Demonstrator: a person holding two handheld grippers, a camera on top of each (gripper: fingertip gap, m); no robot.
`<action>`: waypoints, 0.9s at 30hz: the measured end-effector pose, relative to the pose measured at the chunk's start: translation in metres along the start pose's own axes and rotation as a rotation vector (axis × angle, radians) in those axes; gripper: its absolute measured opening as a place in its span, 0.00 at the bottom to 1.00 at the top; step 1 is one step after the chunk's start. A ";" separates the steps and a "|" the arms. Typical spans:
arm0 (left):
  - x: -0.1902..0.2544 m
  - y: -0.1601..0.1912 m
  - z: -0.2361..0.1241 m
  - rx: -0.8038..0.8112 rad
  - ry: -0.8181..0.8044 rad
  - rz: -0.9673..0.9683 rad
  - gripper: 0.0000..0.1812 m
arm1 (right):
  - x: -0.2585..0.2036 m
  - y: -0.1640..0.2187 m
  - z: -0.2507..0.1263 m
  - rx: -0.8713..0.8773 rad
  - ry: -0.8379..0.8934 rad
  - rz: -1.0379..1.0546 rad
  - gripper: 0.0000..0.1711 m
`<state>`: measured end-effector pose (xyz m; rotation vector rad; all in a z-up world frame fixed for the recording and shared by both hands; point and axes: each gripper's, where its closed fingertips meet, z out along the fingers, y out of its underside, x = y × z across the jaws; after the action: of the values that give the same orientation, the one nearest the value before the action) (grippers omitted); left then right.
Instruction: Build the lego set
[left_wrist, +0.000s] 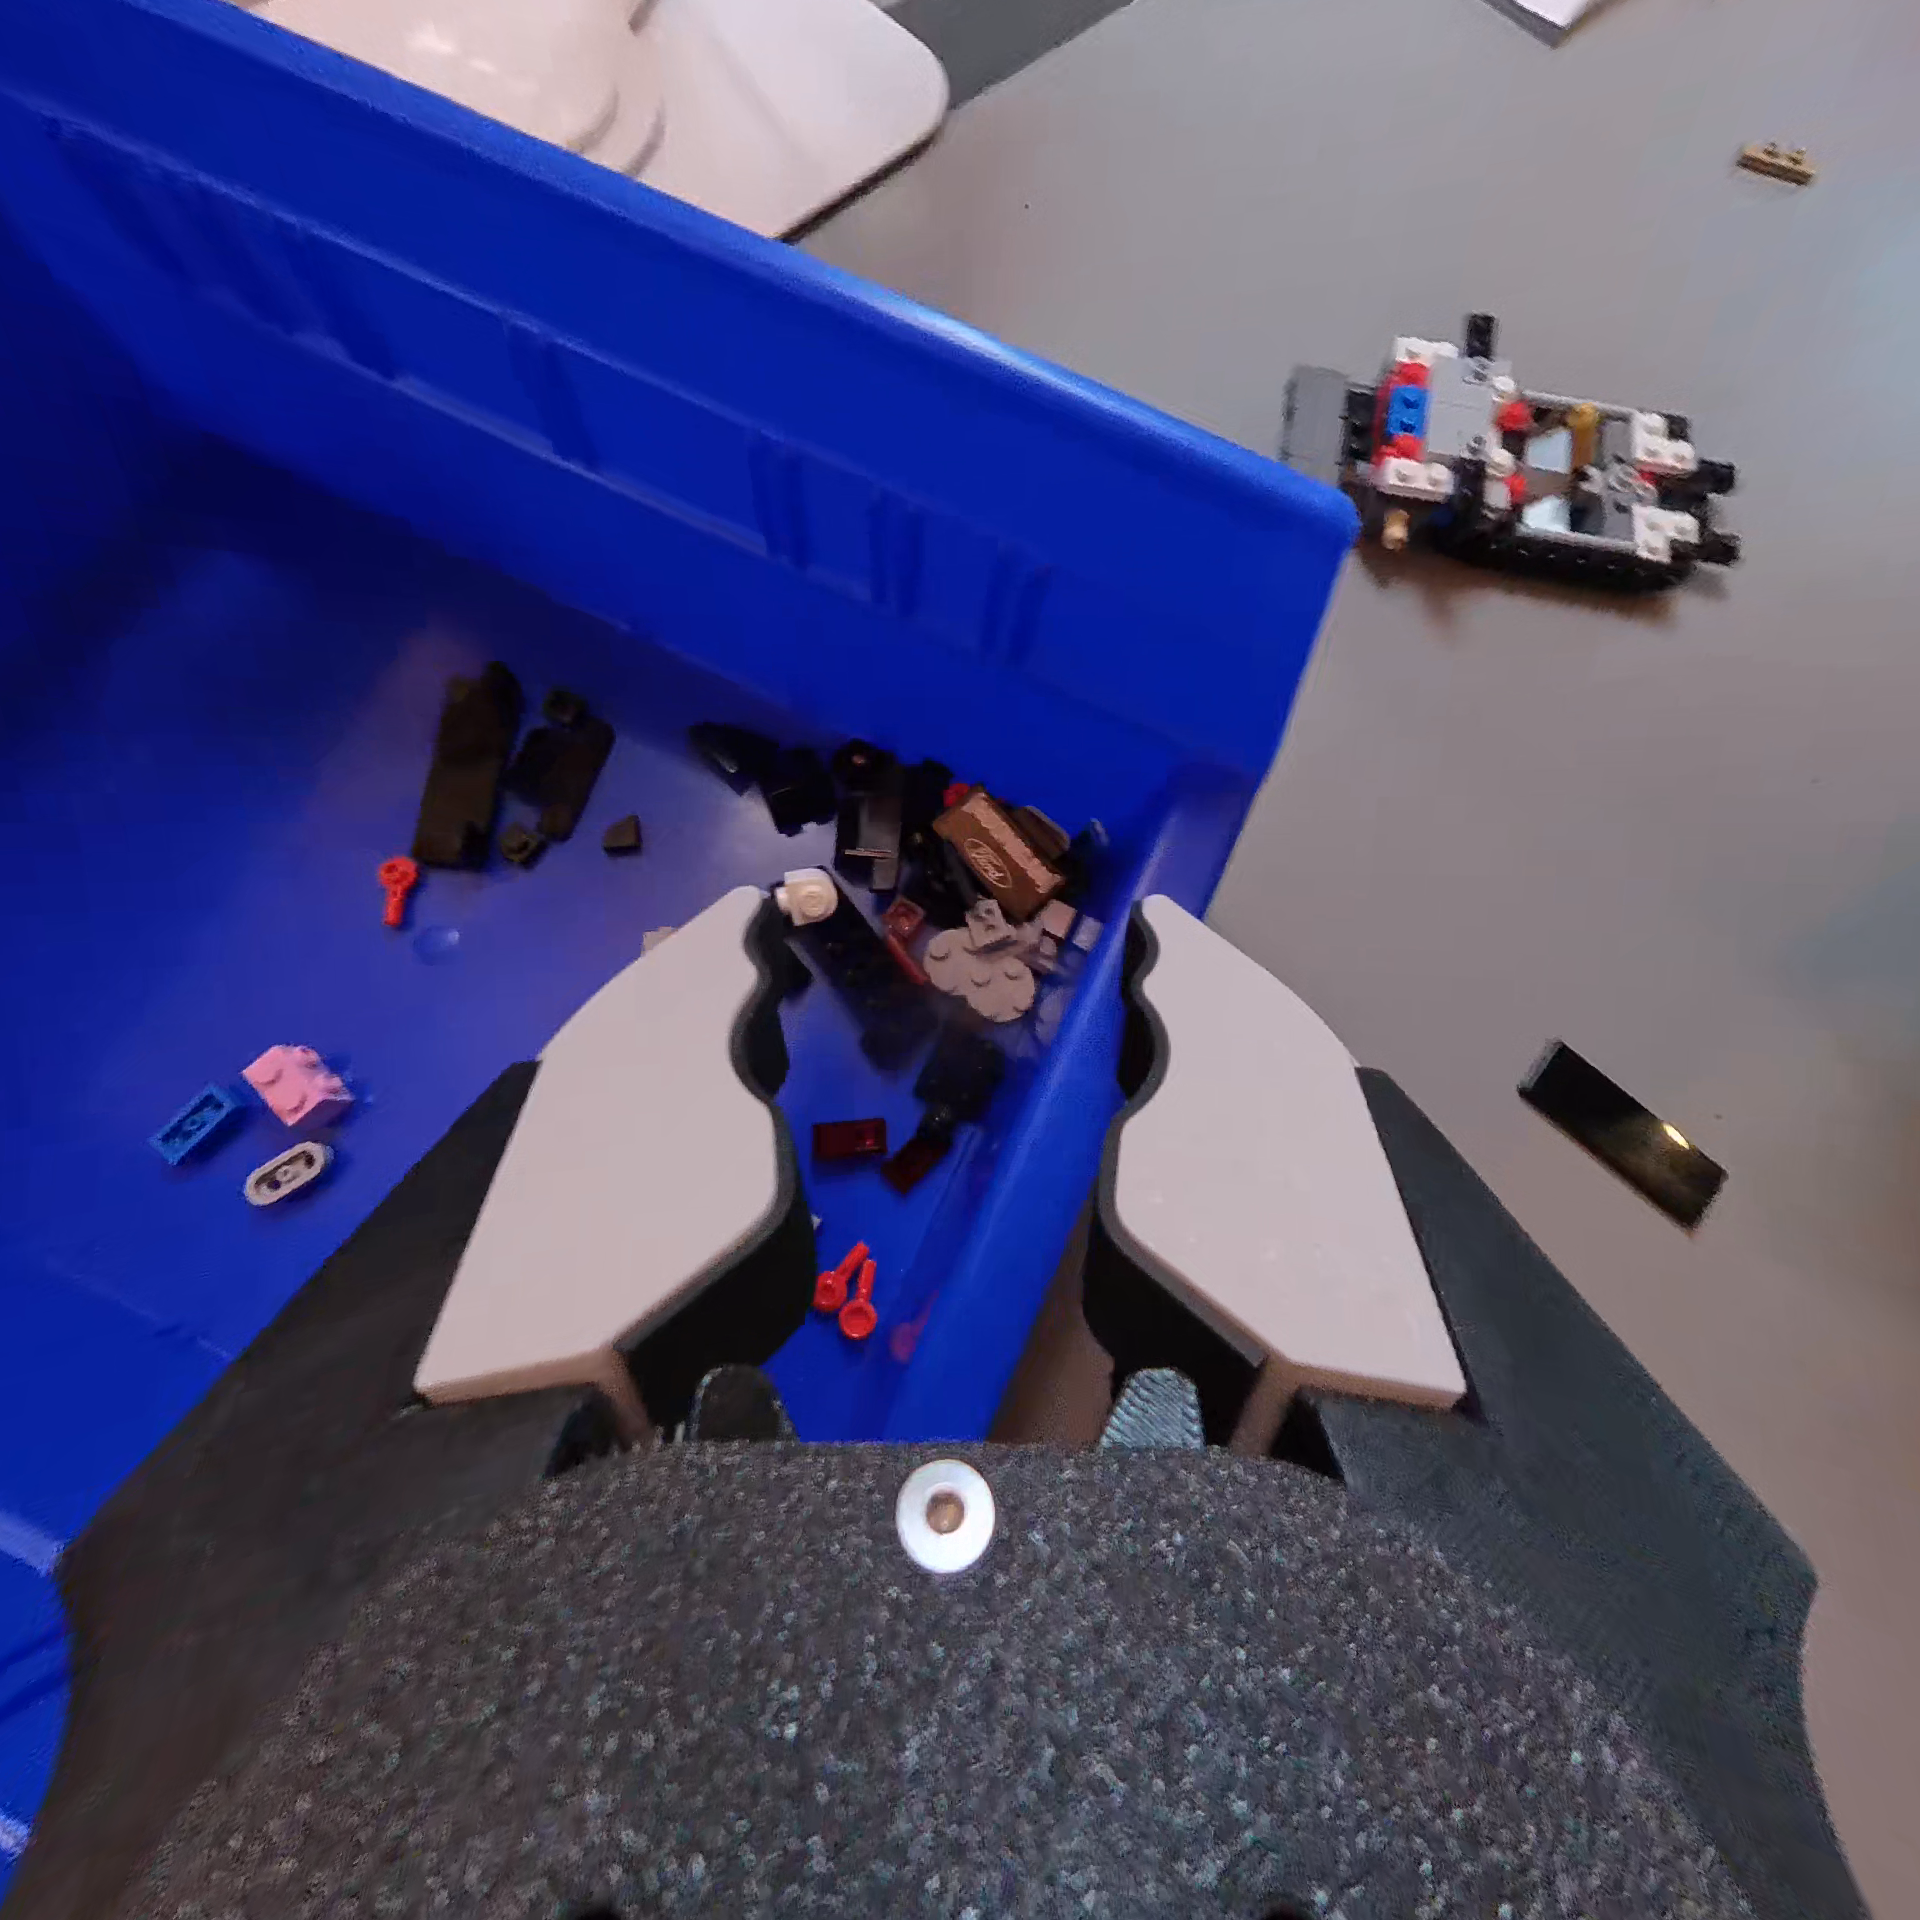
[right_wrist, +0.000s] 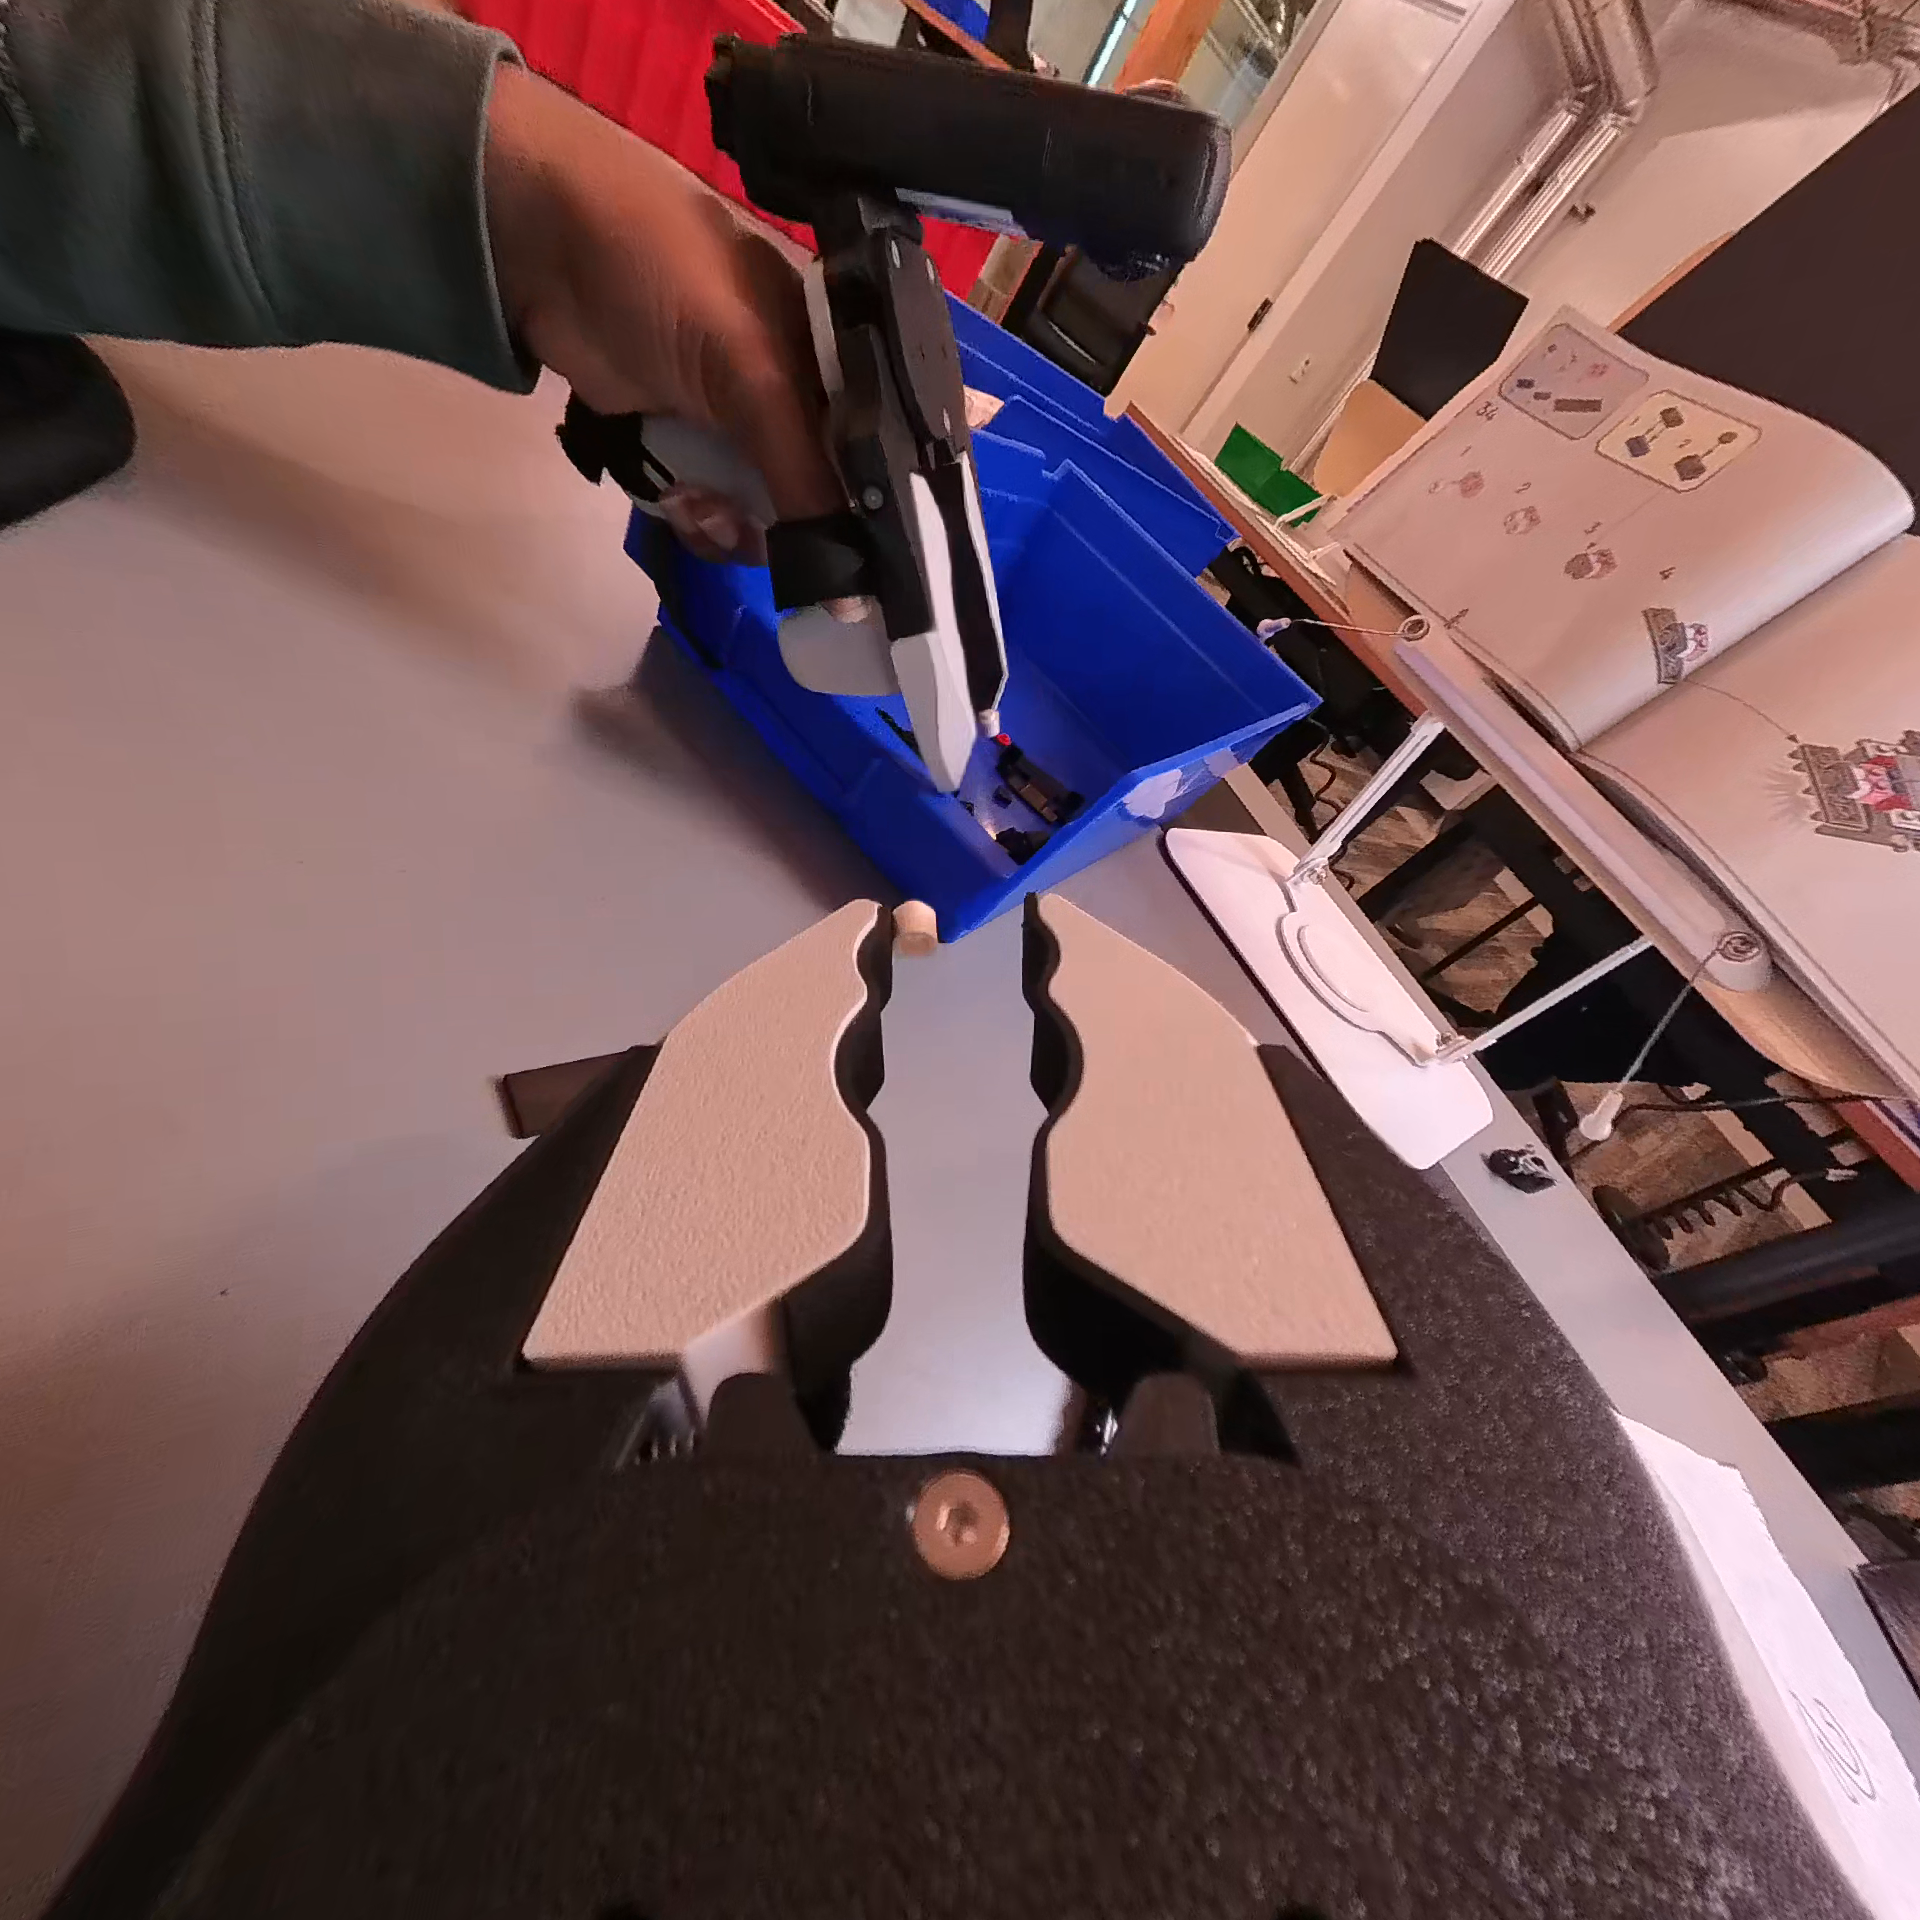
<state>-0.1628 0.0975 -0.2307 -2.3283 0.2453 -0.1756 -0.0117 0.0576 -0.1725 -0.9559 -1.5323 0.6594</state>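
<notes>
My left tongs stood wide apart and held nothing, straddling the near wall of the blue bin: one finger hung inside over the loose bricks, the other outside over the grey counter. Just past the tips lay a heap of small plastic pieces, mostly black, with a brown printed tile, a grey round plate and a white stud among them. Further in sat a pink brick, a blue plate and a few red pins. None of them was gripped.

My right tongs were parted too and empty, low over the smooth counter, with a small tan peg just beside the left tip; whether it touched, I could not tell.

Outside the bin a partly built brick model rested on the counter, studded and blocky, with a glossy black tile lying apart from it. An open instruction booklet stood propped on a stand beyond.
</notes>
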 end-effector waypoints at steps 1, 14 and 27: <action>0.004 0.001 0.000 -0.007 0.022 0.009 0.34 | 0.000 0.000 0.000 -0.001 -0.001 -0.001 0.14; 0.047 0.015 0.007 -0.078 0.069 0.382 0.35 | -0.002 0.003 0.002 -0.015 -0.007 -0.002 0.13; 0.116 0.002 -0.009 0.066 0.410 0.274 0.24 | 0.050 0.088 -0.046 -0.479 -0.036 0.207 0.17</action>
<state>-0.0524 0.0636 -0.2199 -2.1483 0.7446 -0.5147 0.0517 0.1410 -0.2111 -1.4848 -1.6725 0.4590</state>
